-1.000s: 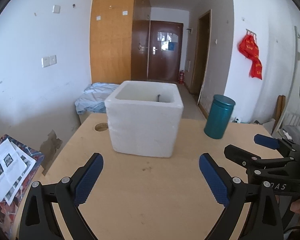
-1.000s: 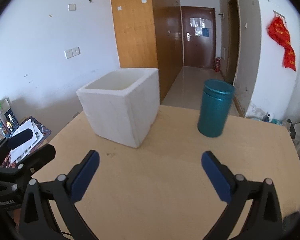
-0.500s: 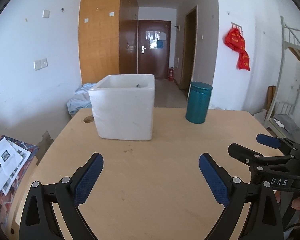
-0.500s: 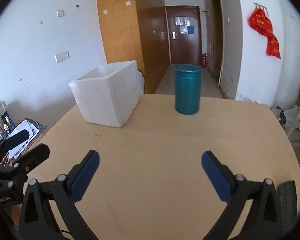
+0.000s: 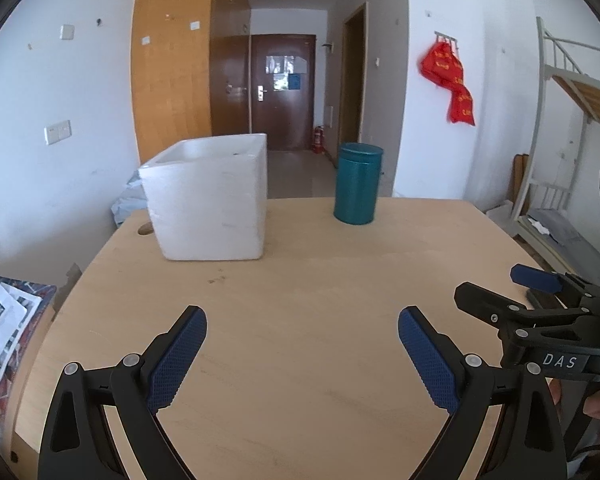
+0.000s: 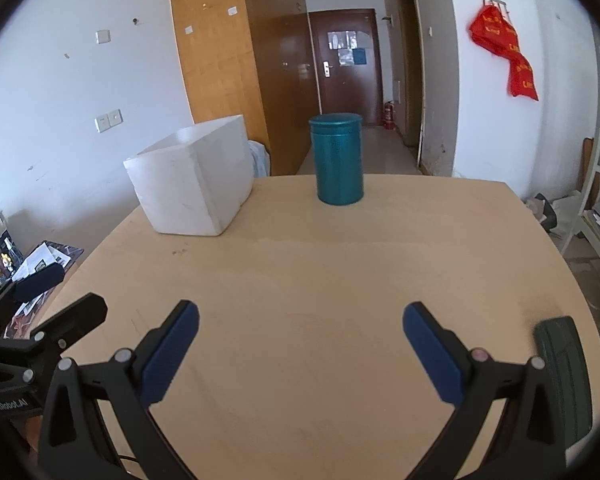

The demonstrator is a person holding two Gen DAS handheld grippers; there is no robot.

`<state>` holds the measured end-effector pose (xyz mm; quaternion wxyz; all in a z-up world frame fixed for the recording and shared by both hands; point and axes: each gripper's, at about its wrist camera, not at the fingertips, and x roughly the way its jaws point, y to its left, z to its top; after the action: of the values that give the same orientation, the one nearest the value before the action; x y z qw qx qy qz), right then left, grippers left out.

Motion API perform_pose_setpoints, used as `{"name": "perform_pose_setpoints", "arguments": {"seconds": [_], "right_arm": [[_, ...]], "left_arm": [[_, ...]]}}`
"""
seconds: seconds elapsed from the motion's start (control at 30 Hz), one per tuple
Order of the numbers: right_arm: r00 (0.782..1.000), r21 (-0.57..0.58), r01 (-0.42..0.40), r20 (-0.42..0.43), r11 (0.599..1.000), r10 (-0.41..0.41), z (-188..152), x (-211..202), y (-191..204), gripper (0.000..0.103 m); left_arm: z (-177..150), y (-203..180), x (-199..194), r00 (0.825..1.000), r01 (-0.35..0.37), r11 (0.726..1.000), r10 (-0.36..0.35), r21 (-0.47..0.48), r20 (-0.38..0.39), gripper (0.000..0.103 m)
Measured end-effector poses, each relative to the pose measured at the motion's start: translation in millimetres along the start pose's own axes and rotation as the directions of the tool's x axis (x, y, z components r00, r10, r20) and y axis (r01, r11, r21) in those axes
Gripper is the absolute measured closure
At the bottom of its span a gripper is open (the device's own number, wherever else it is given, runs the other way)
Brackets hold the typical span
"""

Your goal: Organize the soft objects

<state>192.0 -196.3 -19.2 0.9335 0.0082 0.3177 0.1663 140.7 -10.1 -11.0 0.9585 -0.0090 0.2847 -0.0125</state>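
Currently, in the left wrist view, the left hand-held gripper is held above the near part of the wooden worktop with its blue-padded jaws spread wide and nothing between them. A white foam box stands on the far left of the worktop, open at the top; its contents cannot be made out from this angle. A teal canister with its lid on stands upright to the right of the box, apart from it, near the far edge. The right hand-held gripper appears at the right edge of this view, over the right side of the worktop, jaws apart. A stack of printed papers lies off the worktop at lower left

Next, in the right wrist view, the right hand-held gripper hangs over the near part of the worktop, jaws fully parted and empty. The foam box sits far left, and the teal canister stands far centre, directly ahead of the gripper and well apart from it. The left hand-held gripper shows at the lower left edge, also parted. A dark flat object lies at the near right rim of the worktop; it is blurred and cannot be identified. No soft object is visible on the worktop in either view
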Motion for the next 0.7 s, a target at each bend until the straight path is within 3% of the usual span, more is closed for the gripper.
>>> {"name": "perform_pose_setpoints", "arguments": {"seconds": [0.7], "right_arm": [[0.996,0.055,0.054,0.062,0.997,-0.058,-30.3,-44.7,-12.7,0.000]], "left_arm": [[-19.7,-33.0,-26.4,0.996,0.074,0.997,-0.075,0.030,0.037,0.006]]}}
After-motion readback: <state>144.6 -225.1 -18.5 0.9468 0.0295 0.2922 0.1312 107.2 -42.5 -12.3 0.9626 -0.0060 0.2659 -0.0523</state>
